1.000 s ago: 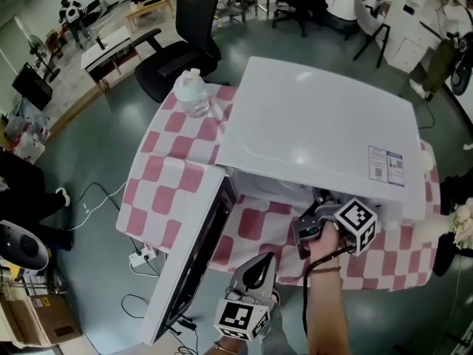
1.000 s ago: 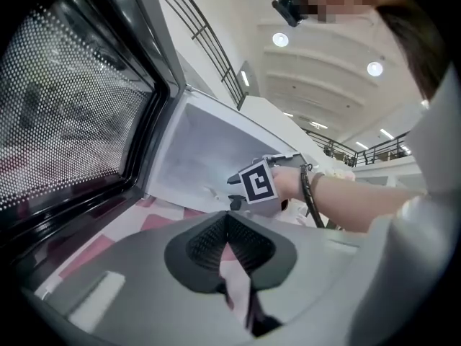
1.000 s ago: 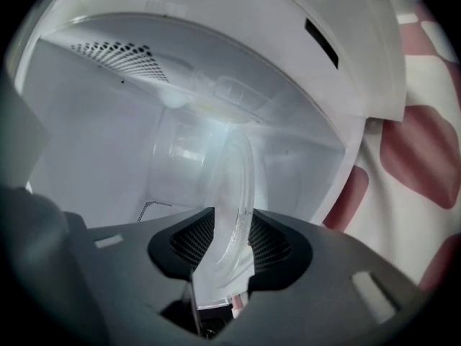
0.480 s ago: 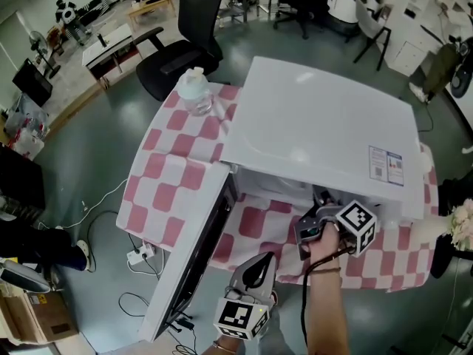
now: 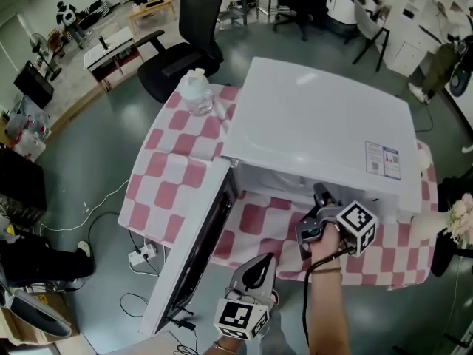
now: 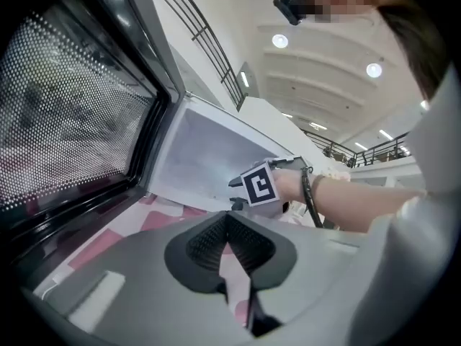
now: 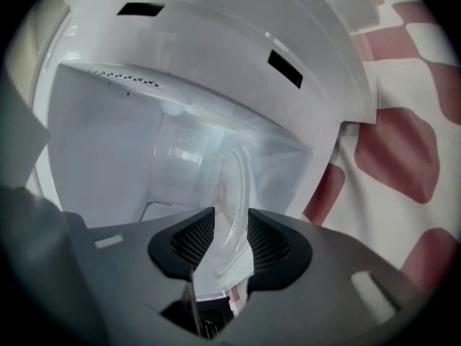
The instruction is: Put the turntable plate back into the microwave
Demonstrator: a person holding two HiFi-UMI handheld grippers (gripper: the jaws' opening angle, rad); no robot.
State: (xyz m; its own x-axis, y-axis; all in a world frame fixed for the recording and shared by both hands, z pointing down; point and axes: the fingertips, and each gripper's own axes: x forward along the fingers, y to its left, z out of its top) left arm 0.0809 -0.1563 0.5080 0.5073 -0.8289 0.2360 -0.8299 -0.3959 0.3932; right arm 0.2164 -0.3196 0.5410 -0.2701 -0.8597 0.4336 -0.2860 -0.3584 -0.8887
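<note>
— Table (image 5: 162, 176) with the pink-and-white check cloth is the biggest thing here, and the white microwave (image 5: 318, 117) sits on top of it. Everything else I'll place off the microwave. Its door (image 5: 191, 261) hangs wide open on the left side as the person faces it, so the cavity is open to the front. A black office chair (image 5: 185, 39) stands on the floor beyond the microwave's far left corner. A clear water jug (image 5: 194, 93) is on the cloth just beside that same corner.

— ok, and the claws? where's the plate at?

— The right gripper (image 7: 229, 240) is right at the microwave's mouth, pointing in. Its jaws are clamped on the turntable plate (image 7: 230, 182). It's clear glass, pinched by its rim between the two black pads. It shows edge-on in the right gripper view, with the rest of it reaching forward into the white cavity. Can't tell if it touches the cavity floor.

— left one doing anything?

— Nope. The left gripper (image 6: 227, 225) hangs out in front of the microwave, next to the open door and short of the cavity. Its jaws are pressed fully together with nothing between them. From its own view you can see the right hand's marker cube in front of the opening.
</note>
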